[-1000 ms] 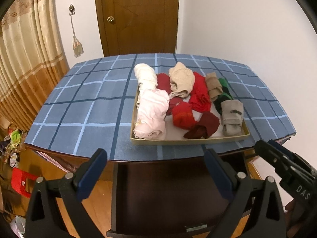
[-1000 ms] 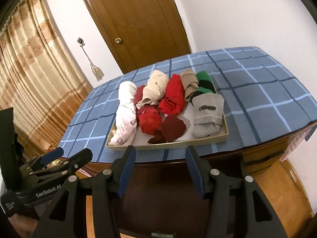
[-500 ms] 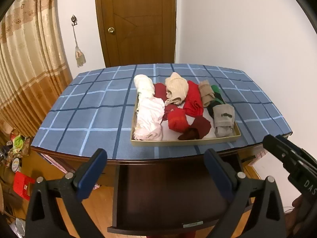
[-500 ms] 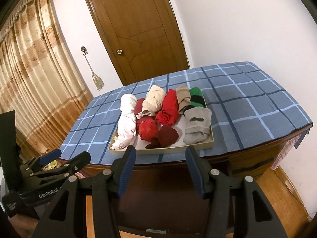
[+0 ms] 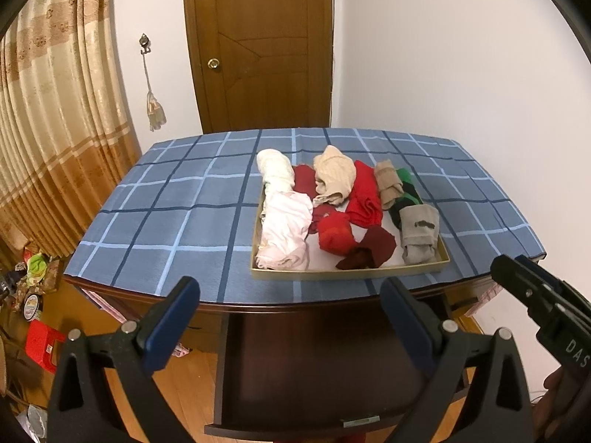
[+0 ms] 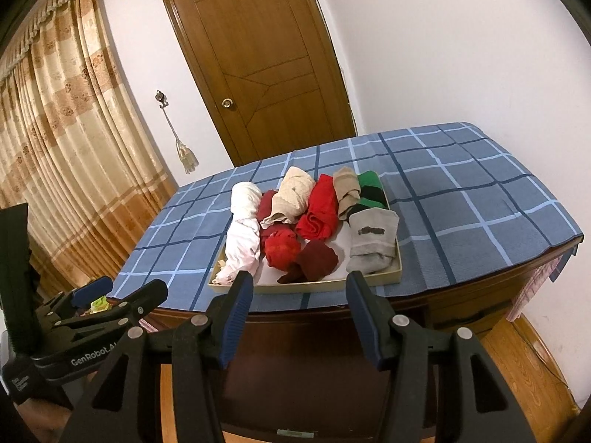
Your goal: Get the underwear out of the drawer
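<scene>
Grippers, left gripper and right gripper, are aimed downward at the near table edge, above the open dark drawer. Rolled underwear in white, red, beige, green and grey fills a shallow tray on the table's right half. Jaws of both stand apart, gripping and touching nothing.
</scene>
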A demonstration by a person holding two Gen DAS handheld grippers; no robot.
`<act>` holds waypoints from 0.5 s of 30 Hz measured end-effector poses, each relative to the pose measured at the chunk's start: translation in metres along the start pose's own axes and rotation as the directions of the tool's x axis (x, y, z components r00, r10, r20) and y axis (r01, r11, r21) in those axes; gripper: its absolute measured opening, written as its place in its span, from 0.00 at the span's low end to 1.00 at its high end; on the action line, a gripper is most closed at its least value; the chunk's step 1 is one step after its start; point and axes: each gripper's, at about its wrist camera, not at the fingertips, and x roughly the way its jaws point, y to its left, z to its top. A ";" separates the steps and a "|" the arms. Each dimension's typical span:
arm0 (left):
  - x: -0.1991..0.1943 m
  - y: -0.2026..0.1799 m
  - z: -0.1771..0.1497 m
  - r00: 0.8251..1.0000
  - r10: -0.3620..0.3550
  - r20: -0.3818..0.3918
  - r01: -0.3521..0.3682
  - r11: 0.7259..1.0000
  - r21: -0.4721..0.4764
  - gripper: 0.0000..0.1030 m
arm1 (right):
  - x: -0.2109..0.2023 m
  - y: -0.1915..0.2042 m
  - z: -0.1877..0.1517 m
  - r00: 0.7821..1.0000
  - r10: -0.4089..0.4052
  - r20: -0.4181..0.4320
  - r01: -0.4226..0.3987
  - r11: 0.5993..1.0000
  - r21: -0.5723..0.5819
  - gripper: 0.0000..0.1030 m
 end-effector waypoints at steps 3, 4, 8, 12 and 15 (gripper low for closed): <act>-0.001 0.001 0.001 1.000 0.002 0.003 -0.002 1.000 0.000 0.97 | 0.000 0.000 -0.001 1.000 -0.002 0.001 0.002 1.000 0.004 0.54; -0.001 0.000 0.001 1.000 0.002 0.003 -0.002 1.000 0.000 0.97 | 0.000 0.001 -0.001 1.000 -0.003 0.000 0.003 1.000 0.005 0.54; -0.003 0.002 0.002 1.000 0.004 0.009 -0.004 1.000 -0.001 0.97 | 0.000 0.001 -0.001 1.000 -0.004 -0.001 0.004 1.000 0.003 0.54; -0.004 0.003 0.003 1.000 0.007 0.008 -0.007 1.000 -0.001 0.97 | 0.000 0.000 -0.002 1.000 -0.002 -0.002 0.002 1.000 0.009 0.54; -0.004 0.003 0.003 1.000 0.008 0.009 -0.008 1.000 -0.001 0.97 | 0.000 0.000 -0.003 1.000 -0.001 -0.005 0.001 1.000 0.014 0.54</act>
